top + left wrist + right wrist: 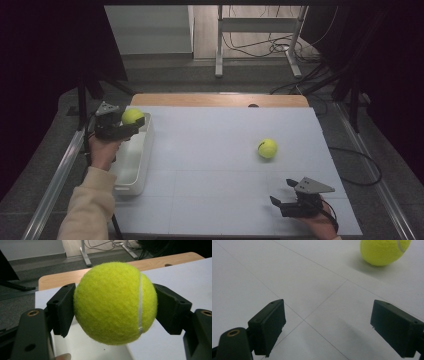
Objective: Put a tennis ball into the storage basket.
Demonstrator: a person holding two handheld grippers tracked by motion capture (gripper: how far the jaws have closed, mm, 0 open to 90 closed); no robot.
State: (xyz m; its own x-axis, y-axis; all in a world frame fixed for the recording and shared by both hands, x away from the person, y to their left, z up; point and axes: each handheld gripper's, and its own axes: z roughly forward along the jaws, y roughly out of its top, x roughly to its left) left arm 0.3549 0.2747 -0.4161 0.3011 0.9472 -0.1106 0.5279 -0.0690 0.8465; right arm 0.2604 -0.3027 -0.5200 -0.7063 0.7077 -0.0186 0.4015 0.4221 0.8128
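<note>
— So, where is the fuzzy yellow tennis ball (132, 116) held?
— It is clamped in the left tool (131, 123), above the white plastic bin (131, 170) at nine o'clock.
— And the right tool (283, 192)?
— It is held agape at five o'clock; a second yellow tennis ball (267, 148) lies on the worktop (220, 150).

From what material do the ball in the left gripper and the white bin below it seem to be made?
The held tennis ball looks covered in fuzzy yellow-green felt: fine fibres stand out along its edge, and a white seam crosses it. The white bin appears to be smooth moulded plastic, judging by its rounded corners and soft sheen, though that remains uncertain.
</note>
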